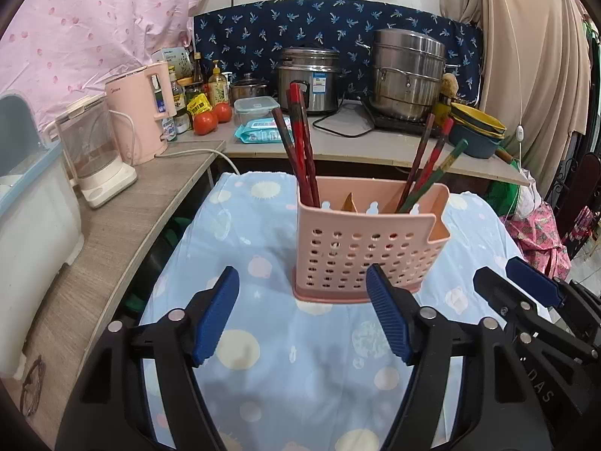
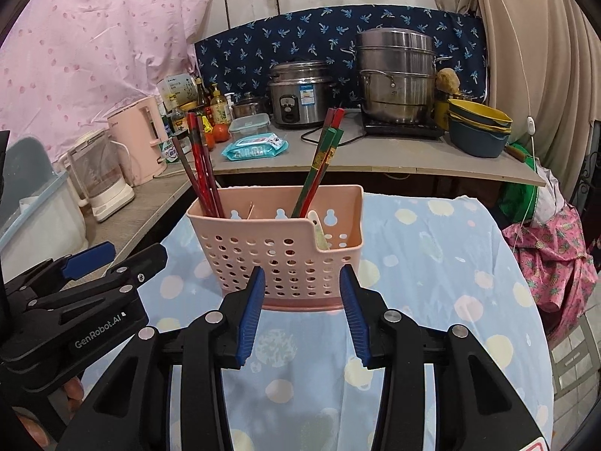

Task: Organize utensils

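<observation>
A pink perforated utensil holder (image 1: 360, 251) stands upright on the blue patterned cloth (image 1: 285, 360). Red chopsticks (image 1: 300, 143) stand in its left compartment and red and green chopsticks (image 1: 432, 165) lean in its right one. My left gripper (image 1: 302, 312) is open and empty, just in front of the holder. The holder also shows in the right wrist view (image 2: 281, 248), with chopsticks left (image 2: 199, 165) and right (image 2: 319, 161). My right gripper (image 2: 302, 308) is open and empty, close to the holder's front base. The right gripper shows in the left wrist view (image 1: 518, 285), and the left gripper in the right wrist view (image 2: 112, 259).
A wooden counter (image 1: 124, 221) to the left holds a pink kettle (image 1: 139, 112) and a glass kettle (image 1: 97, 158). The back shelf (image 1: 375, 150) holds a rice cooker (image 1: 310, 79), a steel pot (image 1: 407, 75), stacked bowls (image 1: 477, 127), tomatoes (image 1: 212, 118) and a wipes pack (image 1: 259, 131).
</observation>
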`<action>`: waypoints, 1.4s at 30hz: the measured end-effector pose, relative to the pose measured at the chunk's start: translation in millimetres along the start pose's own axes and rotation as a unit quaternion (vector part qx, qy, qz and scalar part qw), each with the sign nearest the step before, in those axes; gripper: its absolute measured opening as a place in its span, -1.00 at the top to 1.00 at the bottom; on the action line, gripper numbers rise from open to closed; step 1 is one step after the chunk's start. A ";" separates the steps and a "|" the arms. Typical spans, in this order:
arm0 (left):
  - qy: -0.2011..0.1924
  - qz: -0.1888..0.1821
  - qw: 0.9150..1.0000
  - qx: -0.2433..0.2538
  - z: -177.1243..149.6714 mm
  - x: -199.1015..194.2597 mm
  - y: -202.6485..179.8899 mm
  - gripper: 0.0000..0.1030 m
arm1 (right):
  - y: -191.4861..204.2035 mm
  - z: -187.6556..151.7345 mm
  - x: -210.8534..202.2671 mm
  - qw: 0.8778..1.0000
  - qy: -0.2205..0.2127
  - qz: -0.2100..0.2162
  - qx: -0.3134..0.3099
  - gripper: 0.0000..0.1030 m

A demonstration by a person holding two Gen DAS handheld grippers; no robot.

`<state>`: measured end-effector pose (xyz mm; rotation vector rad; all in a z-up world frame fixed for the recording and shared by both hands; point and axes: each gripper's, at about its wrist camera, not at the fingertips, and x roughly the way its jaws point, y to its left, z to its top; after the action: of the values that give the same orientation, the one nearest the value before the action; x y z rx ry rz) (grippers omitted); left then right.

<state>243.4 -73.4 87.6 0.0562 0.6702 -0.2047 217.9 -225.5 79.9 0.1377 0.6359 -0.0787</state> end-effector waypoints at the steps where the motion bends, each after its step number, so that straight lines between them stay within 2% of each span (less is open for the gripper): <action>1: 0.003 0.000 1.000 -0.001 -2.8 -0.6 -0.2 -0.32 | -0.5 -2.5 -1.1 1.000 0.002 -0.004 0.001 0.21; 4: 0.010 0.002 1.000 -0.004 -11.1 -2.1 0.6 -0.36 | -0.8 -11.2 -4.1 1.000 0.007 -0.011 -0.002 0.19; 9: 0.016 0.012 1.000 -0.004 -24.7 -6.6 1.5 -0.56 | -1.4 -25.1 -8.0 1.000 0.012 -0.025 -0.011 0.13; 11: 0.015 0.017 1.000 -0.003 -27.3 -9.1 1.6 -0.67 | -1.7 -28.2 -10.2 0.999 0.011 -0.030 -0.012 -0.01; 14: 0.016 0.019 1.000 -0.002 -30.8 -12.0 1.6 -0.68 | -5.1 -32.7 -15.7 1.000 0.008 -0.027 -0.002 -0.28; 18: 0.019 0.022 1.000 -0.002 -34.8 -13.9 1.1 -0.72 | -7.0 -35.2 -19.3 0.999 0.006 -0.032 -0.002 -0.43; 20: 0.021 0.024 0.999 -0.003 -36.0 -14.6 2.4 -0.78 | -7.5 -36.1 -21.6 0.999 0.002 -0.035 -0.005 -0.62; 24: 0.025 0.031 0.999 -0.003 -38.8 -14.7 2.9 -0.85 | -7.0 -38.7 -25.2 0.999 -0.002 -0.043 -0.008 -0.70; 26: 0.029 0.033 0.999 -0.003 -39.9 -14.1 2.8 -0.86 | -7.7 -40.3 -25.5 0.999 0.000 -0.044 -0.007 -0.87; 42: 0.038 0.042 0.998 -0.006 -46.2 -12.4 6.1 -0.86 | -8.1 -49.7 -23.1 0.999 0.010 -0.048 -0.006 -0.87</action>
<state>207.0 -59.9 59.1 0.0803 0.7428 -0.1174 169.3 -225.1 53.3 0.0972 0.6621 -0.1670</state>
